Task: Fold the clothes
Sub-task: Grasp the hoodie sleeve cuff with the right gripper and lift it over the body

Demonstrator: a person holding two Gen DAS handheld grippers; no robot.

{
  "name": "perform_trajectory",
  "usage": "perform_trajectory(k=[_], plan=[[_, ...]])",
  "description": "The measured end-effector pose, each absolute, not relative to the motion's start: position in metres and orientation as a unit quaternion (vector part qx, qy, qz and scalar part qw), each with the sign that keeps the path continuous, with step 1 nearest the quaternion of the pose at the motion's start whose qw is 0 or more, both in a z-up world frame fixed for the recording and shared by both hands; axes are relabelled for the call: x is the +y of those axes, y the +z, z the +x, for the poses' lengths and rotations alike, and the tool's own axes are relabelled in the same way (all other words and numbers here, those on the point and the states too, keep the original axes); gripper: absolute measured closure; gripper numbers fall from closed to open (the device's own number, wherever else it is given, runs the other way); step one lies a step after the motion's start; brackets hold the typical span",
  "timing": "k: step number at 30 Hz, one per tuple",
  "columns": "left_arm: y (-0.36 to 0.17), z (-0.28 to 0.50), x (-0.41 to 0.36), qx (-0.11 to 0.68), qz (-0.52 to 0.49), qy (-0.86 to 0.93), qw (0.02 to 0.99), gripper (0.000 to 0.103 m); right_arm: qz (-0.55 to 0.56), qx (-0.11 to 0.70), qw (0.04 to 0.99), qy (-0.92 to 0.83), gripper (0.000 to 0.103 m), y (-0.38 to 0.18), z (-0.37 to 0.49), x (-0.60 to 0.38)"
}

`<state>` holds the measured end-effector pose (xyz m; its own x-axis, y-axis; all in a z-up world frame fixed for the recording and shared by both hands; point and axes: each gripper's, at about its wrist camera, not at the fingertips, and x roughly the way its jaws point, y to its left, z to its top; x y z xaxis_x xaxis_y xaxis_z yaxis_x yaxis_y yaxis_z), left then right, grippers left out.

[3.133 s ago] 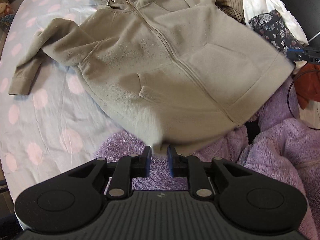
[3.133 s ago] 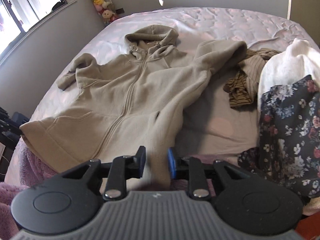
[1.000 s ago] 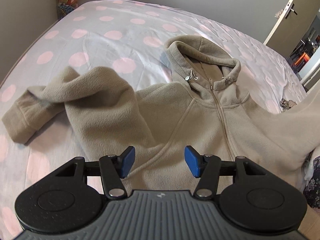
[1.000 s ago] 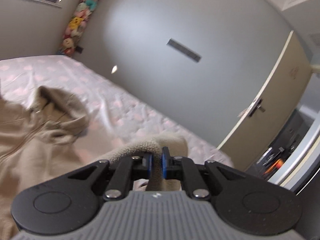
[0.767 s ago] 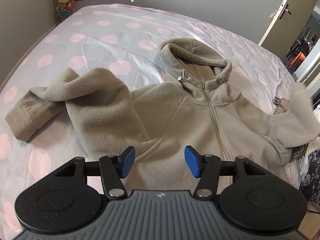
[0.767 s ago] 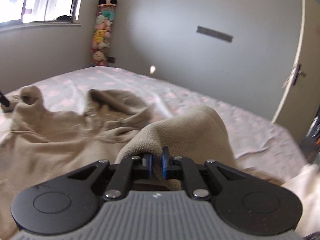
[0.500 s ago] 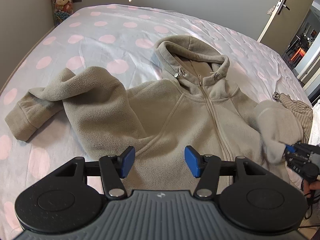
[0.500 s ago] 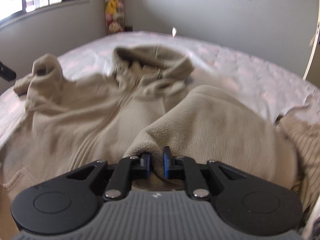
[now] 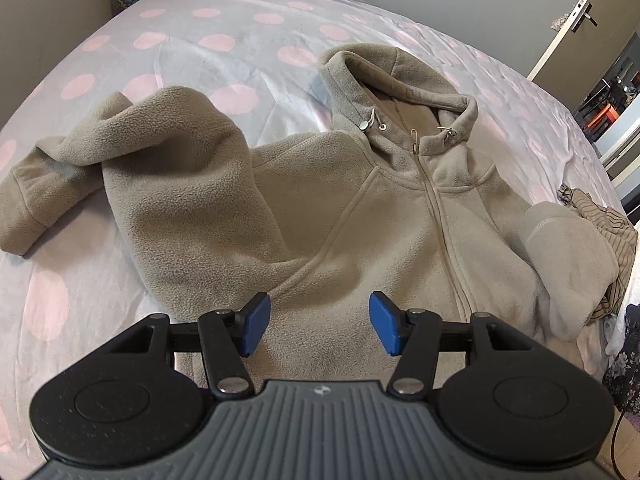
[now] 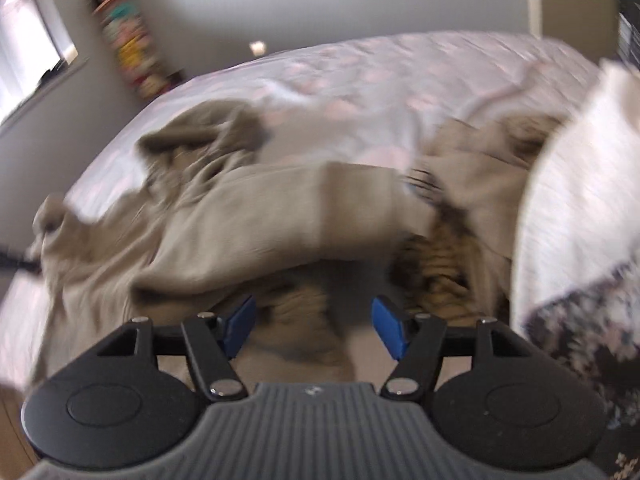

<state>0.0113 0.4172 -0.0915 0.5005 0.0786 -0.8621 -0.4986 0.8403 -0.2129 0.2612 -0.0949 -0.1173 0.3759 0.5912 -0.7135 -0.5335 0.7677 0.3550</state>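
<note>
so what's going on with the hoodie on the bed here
A person with a gripper in each hand is folding a beige hoodie spread face up and zipped on the spotted bed. The right gripper has just been opening and has nothing between its pads; the sleeve on that side lies folded in over the body. The left gripper is open above the chest, holding nothing. The other sleeve is not yet folded.

no legible txt, labels, brand names or nos. anywhere, right view too blurred

Right tongs (image 10: 314, 328) just opened; sleeve (image 10: 280, 220) released onto hoodie (image 9: 360, 220).
</note>
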Motion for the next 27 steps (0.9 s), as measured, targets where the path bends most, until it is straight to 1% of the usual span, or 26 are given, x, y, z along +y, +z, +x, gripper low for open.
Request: perform_trajectory(k=[4, 8, 11, 15, 16, 17, 18, 19, 20, 23, 27], plan=[[-0.09, 0.015, 0.412, 0.474, -0.207, 0.171, 0.839, 0.05, 0.142, 0.478, 0.81, 0.307, 0.035, -0.133, 0.296, -0.113], [-0.09, 0.017, 0.41, 0.481, -0.199, 0.172, 0.836, 0.05, 0.223, 0.498, 0.782, 0.301, 0.035, -0.151, 0.317, -0.111], [-0.092, 0.019, 0.412, 0.486, -0.198, 0.175, 0.833, 0.05, 0.271, 0.51, 0.761, 0.295, 0.035, -0.165, 0.33, -0.107], [-0.095, 0.021, 0.414, 0.49, -0.198, 0.178, 0.83, 0.05, 0.308, 0.52, 0.742, 0.29, 0.035, -0.178, 0.341, -0.1], [-0.095, 0.021, 0.414, 0.49, -0.198, 0.178, 0.83, 0.05, 0.31, 0.52, 0.741, 0.291, 0.038, -0.179, 0.343, -0.098], [-0.095, 0.022, 0.414, 0.491, -0.198, 0.178, 0.829, 0.05, 0.31, 0.518, 0.742, 0.291, 0.047, -0.179, 0.344, -0.096], [-0.096, 0.022, 0.414, 0.492, -0.198, 0.178, 0.829, 0.05, 0.306, 0.516, 0.744, 0.292, 0.052, -0.179, 0.344, -0.094], [-0.096, 0.023, 0.414, 0.493, -0.198, 0.178, 0.829, 0.05, 0.303, 0.514, 0.747, 0.293, 0.066, -0.178, 0.344, -0.092], [-0.095, 0.023, 0.414, 0.493, -0.197, 0.177, 0.828, 0.05, 0.299, 0.511, 0.75, 0.296, 0.073, -0.177, 0.343, -0.092], [-0.093, 0.024, 0.412, 0.494, -0.191, 0.177, 0.83, 0.05, 0.277, 0.495, 0.767, 0.301, 0.081, -0.167, 0.339, -0.089], [-0.083, 0.021, 0.408, 0.487, -0.184, 0.176, 0.836, 0.05, 0.215, 0.464, 0.803, 0.305, 0.083, -0.137, 0.328, -0.084]])
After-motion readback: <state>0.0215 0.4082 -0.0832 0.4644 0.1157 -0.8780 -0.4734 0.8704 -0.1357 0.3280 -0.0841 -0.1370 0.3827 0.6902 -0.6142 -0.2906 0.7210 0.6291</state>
